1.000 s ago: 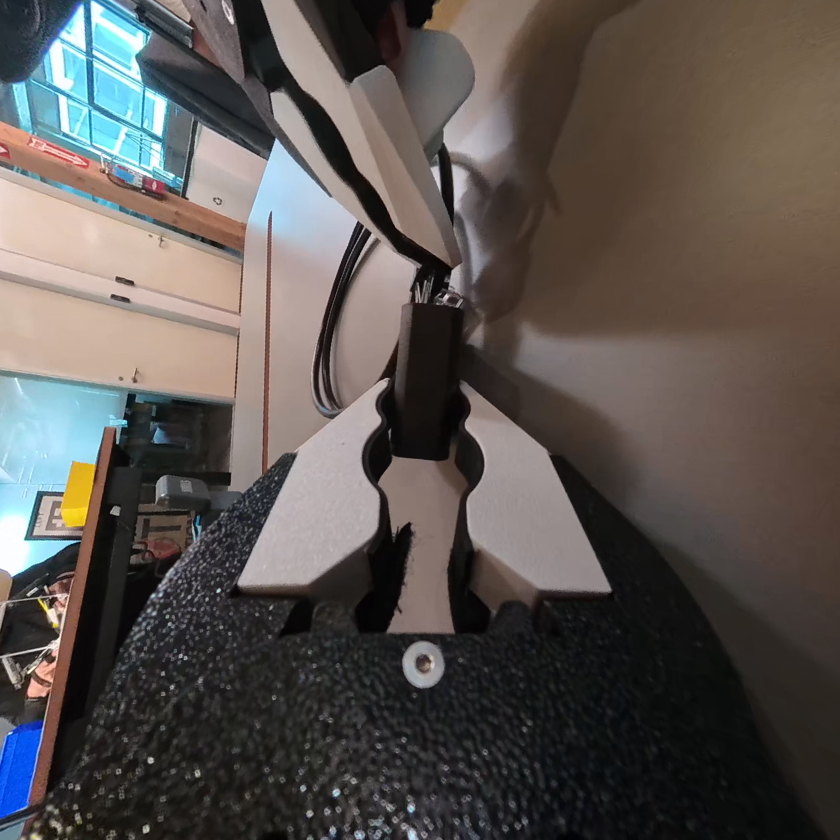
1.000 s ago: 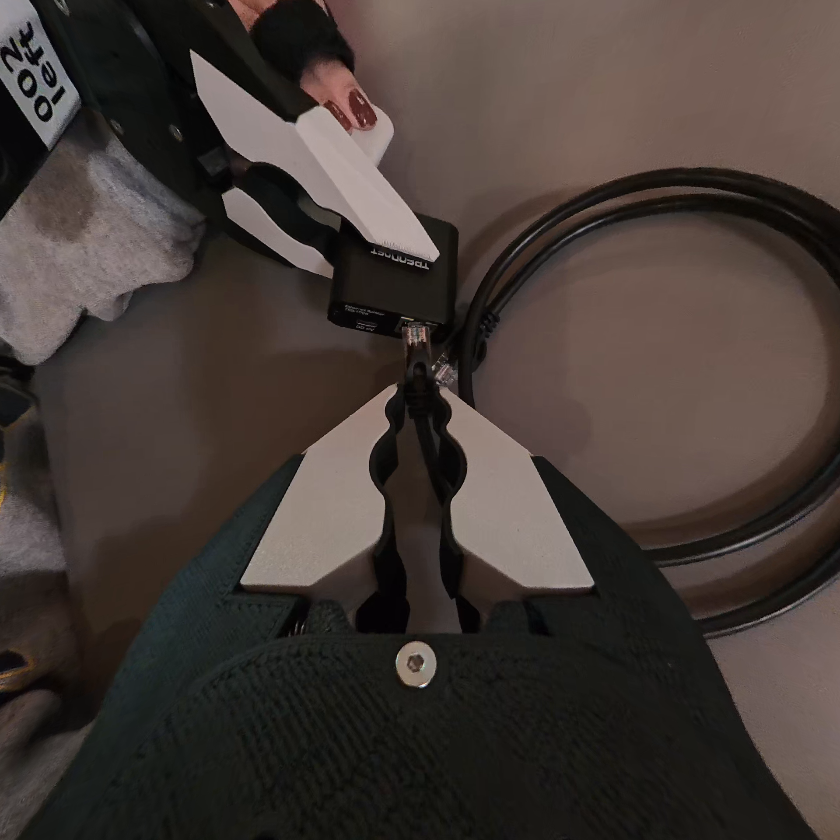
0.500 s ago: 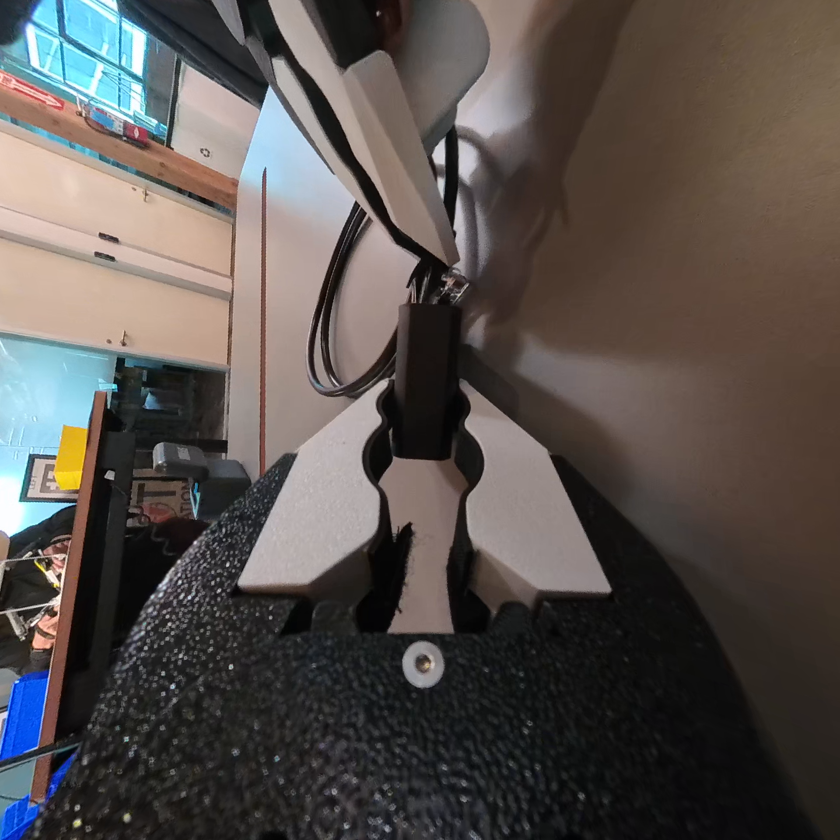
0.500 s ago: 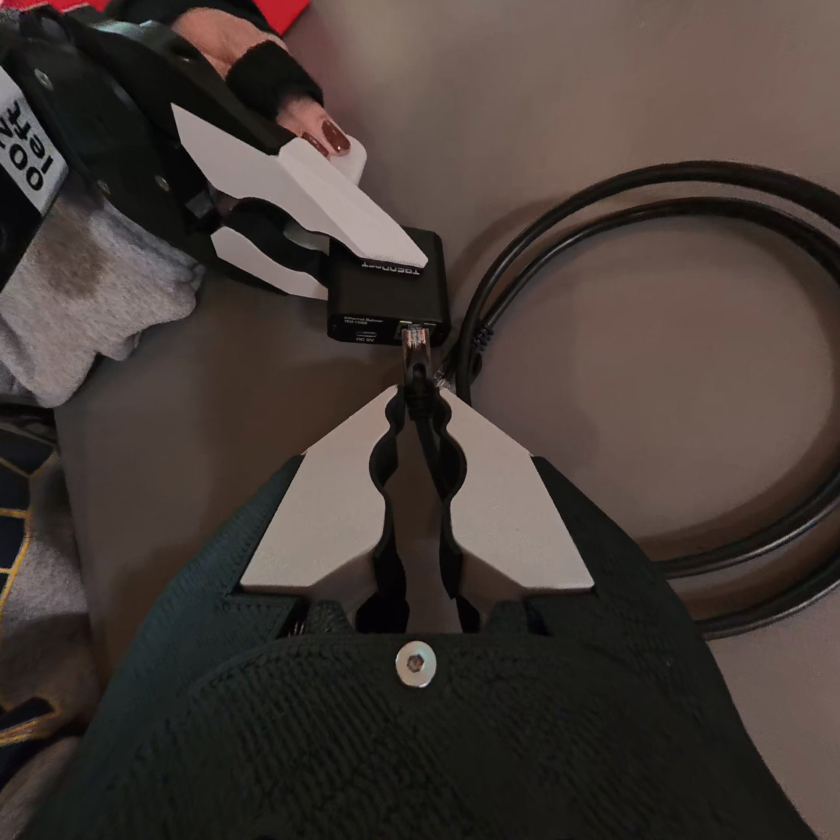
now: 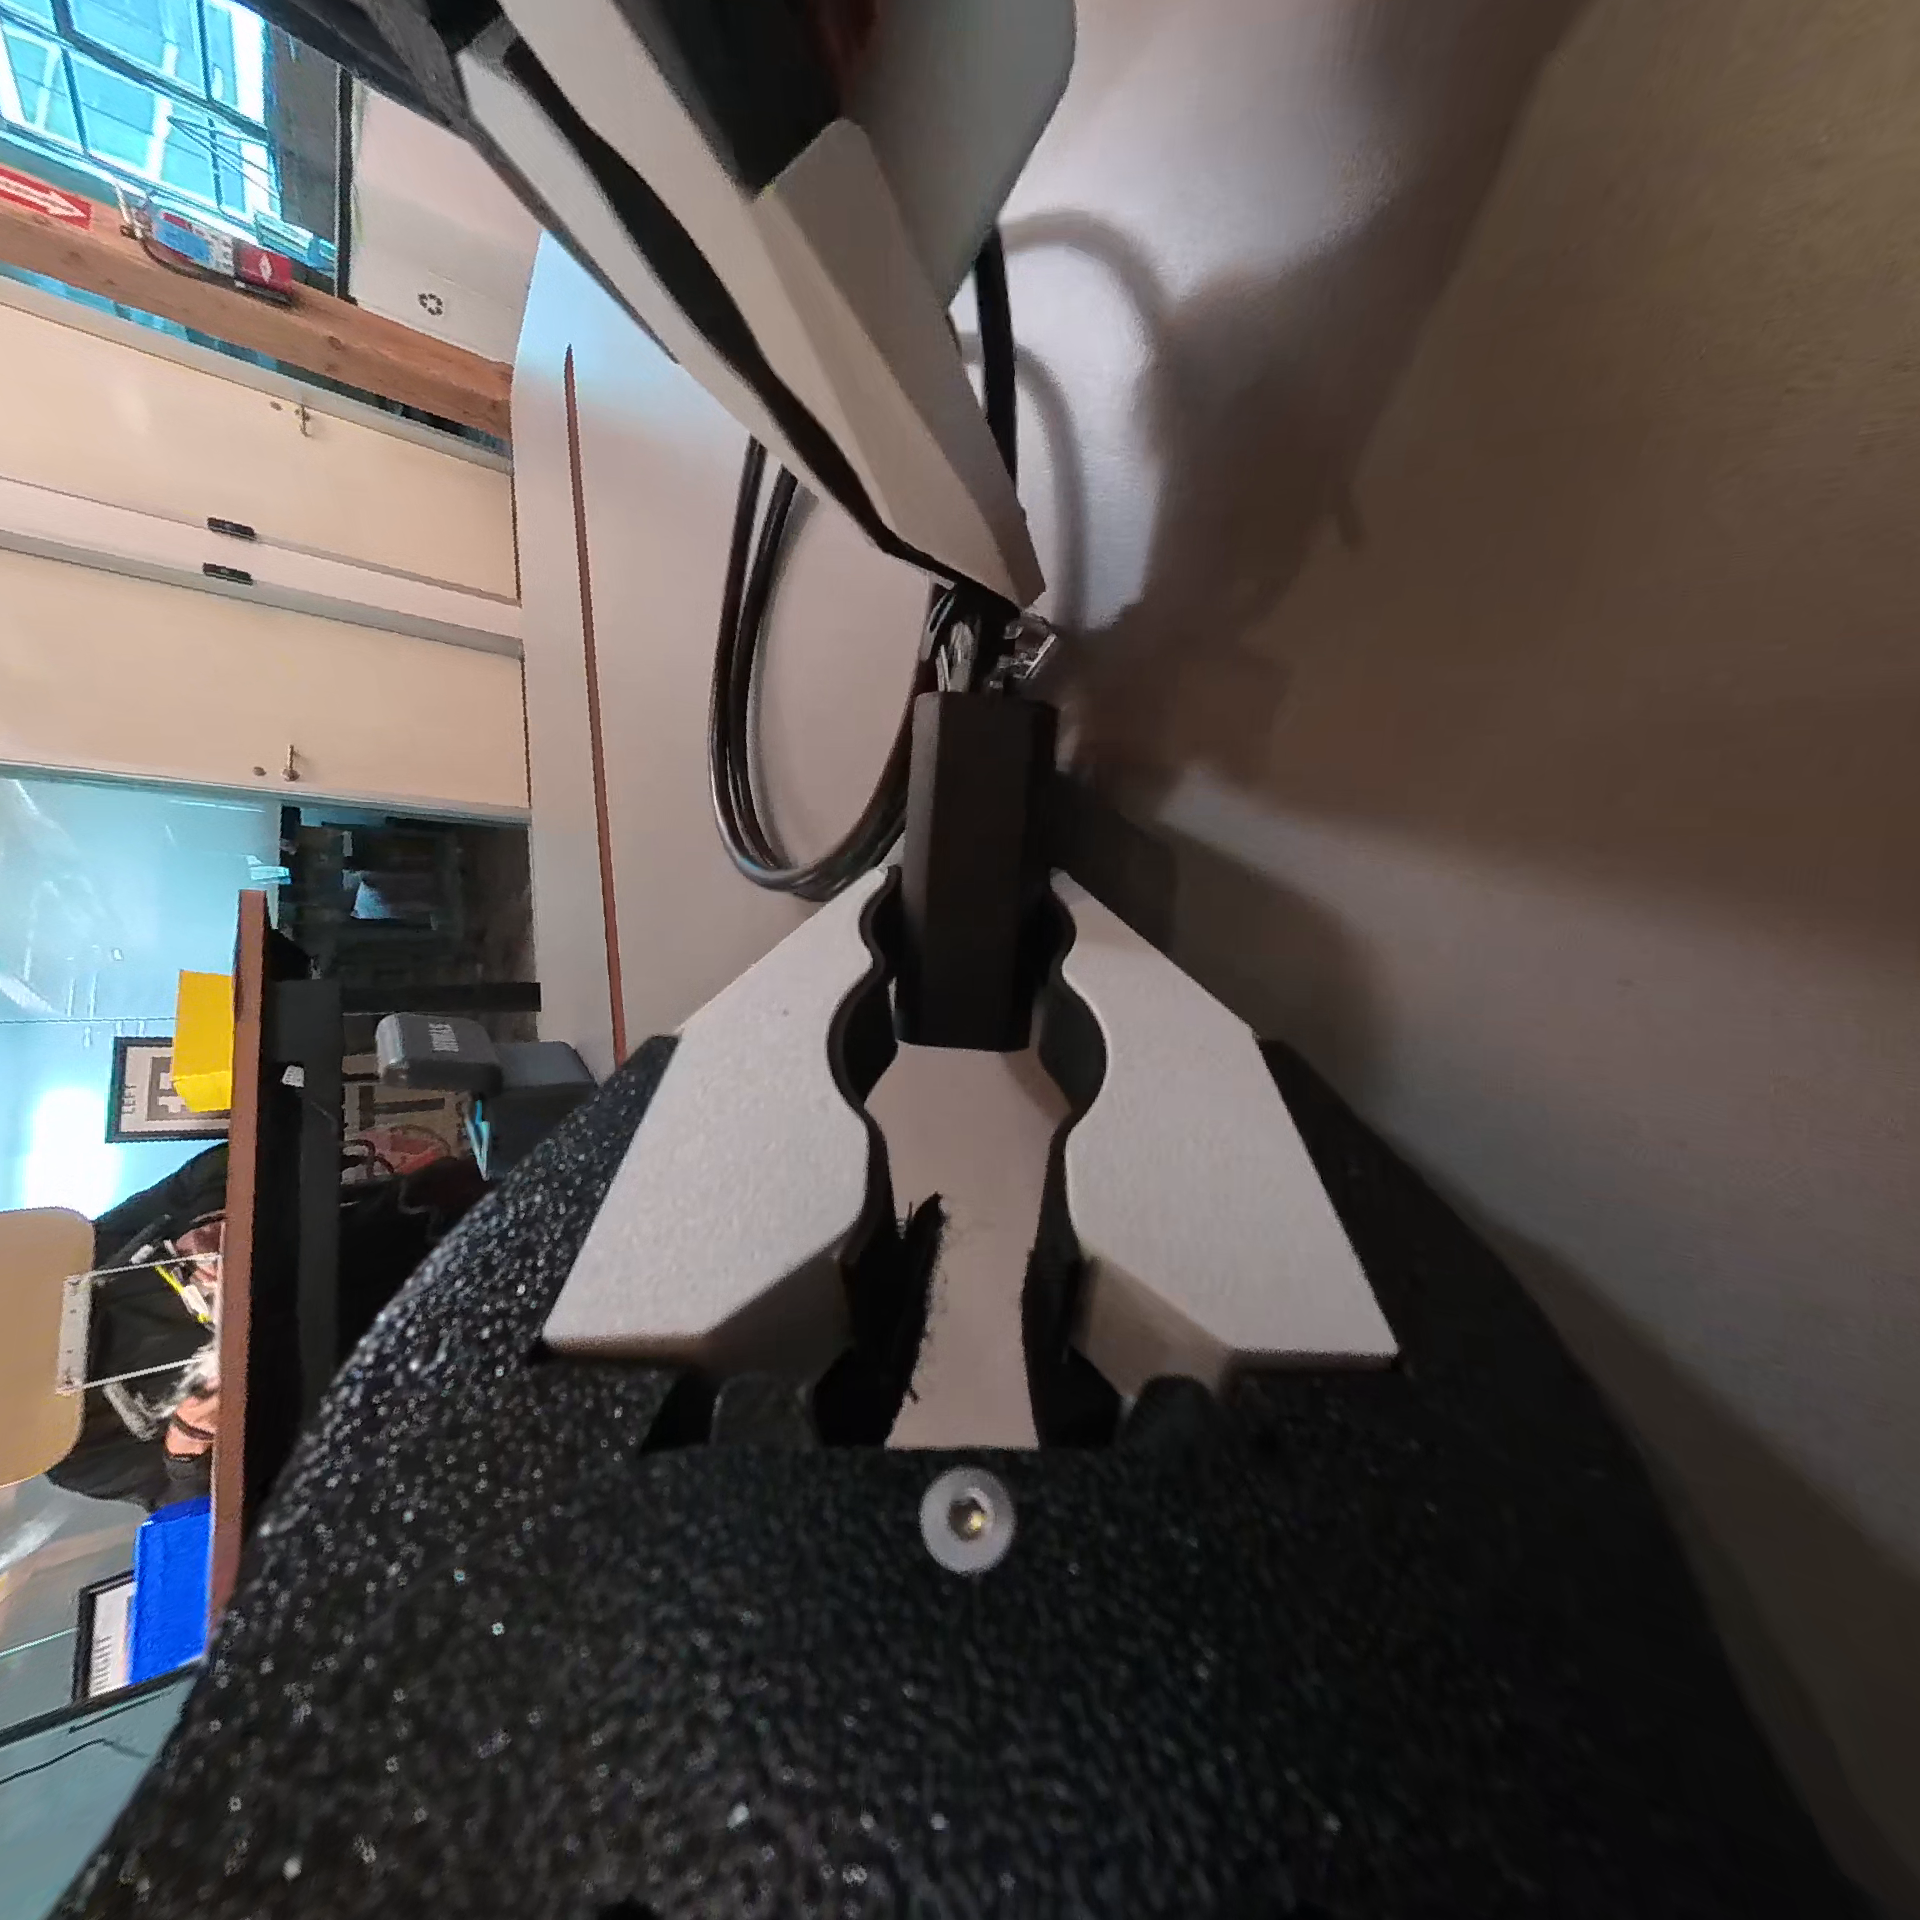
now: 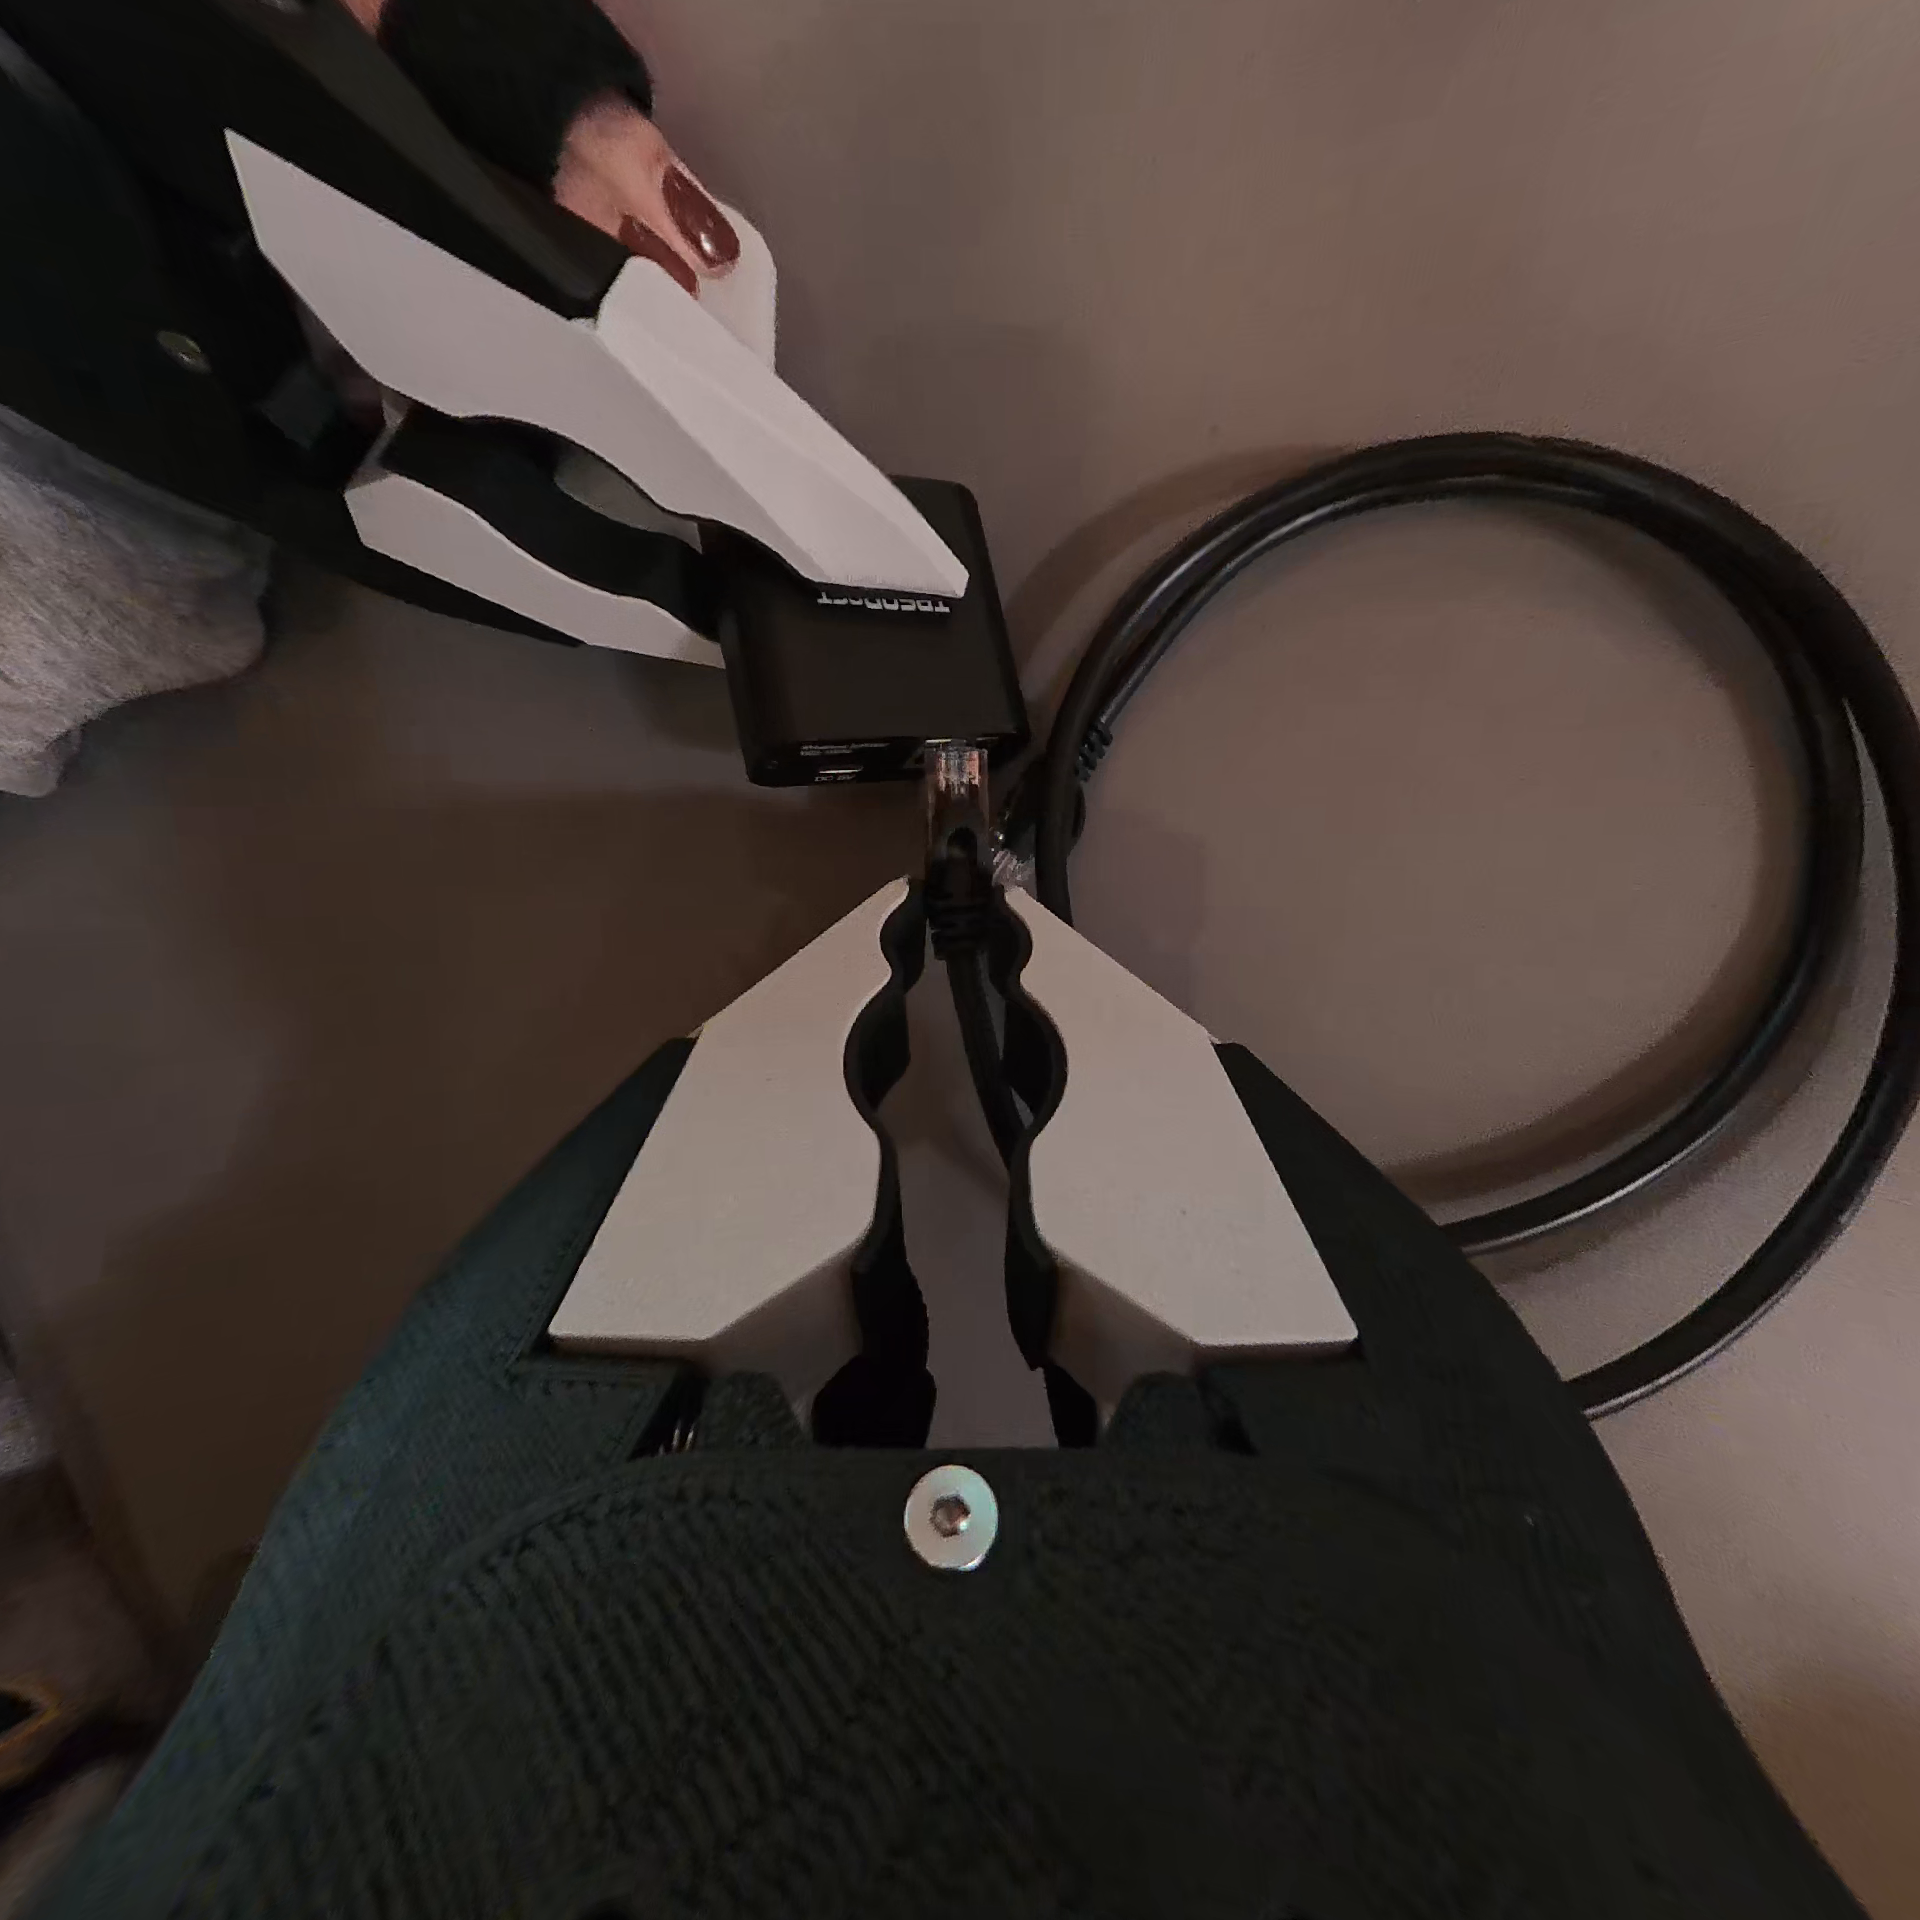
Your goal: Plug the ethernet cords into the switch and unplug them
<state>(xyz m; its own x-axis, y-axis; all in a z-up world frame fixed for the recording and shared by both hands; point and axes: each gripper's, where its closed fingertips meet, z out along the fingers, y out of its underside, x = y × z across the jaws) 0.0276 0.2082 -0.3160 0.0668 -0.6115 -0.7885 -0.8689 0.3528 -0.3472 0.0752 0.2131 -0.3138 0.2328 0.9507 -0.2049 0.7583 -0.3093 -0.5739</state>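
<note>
A small black switch [image 6: 873, 675] lies on the table, clamped from the left by my left gripper [image 6: 831, 623], which is shut on it. In the left wrist view the switch [image 5: 971, 883] stands edge-on between that gripper's [image 5: 971, 904] jaws. My right gripper [image 6: 956, 904] is shut on the black boot of an ethernet cord. Its clear plug [image 6: 956, 774] has its tip at the port mouth on the switch's front face. A second clear plug [image 6: 1013, 854] lies loose just right of it. The right gripper [image 5: 1003, 582] comes in from above in the left wrist view.
The black cord lies in a coil [image 6: 1818, 831] on the grey-brown table [image 6: 1351, 260] to the right; the coil also shows in the left wrist view [image 5: 758, 727]. A grey sleeve [image 6: 104, 623] and a hand's thumb [image 6: 686, 223] are at the upper left. Cabinets [image 5: 260, 644] stand far off. Some 6 cm of space lies between my two pairs of fingers.
The plug stays at the switch's port mouth while both grippers keep their hold. The switch and left gripper have shifted slightly and look a little nearer in the right wrist view.
</note>
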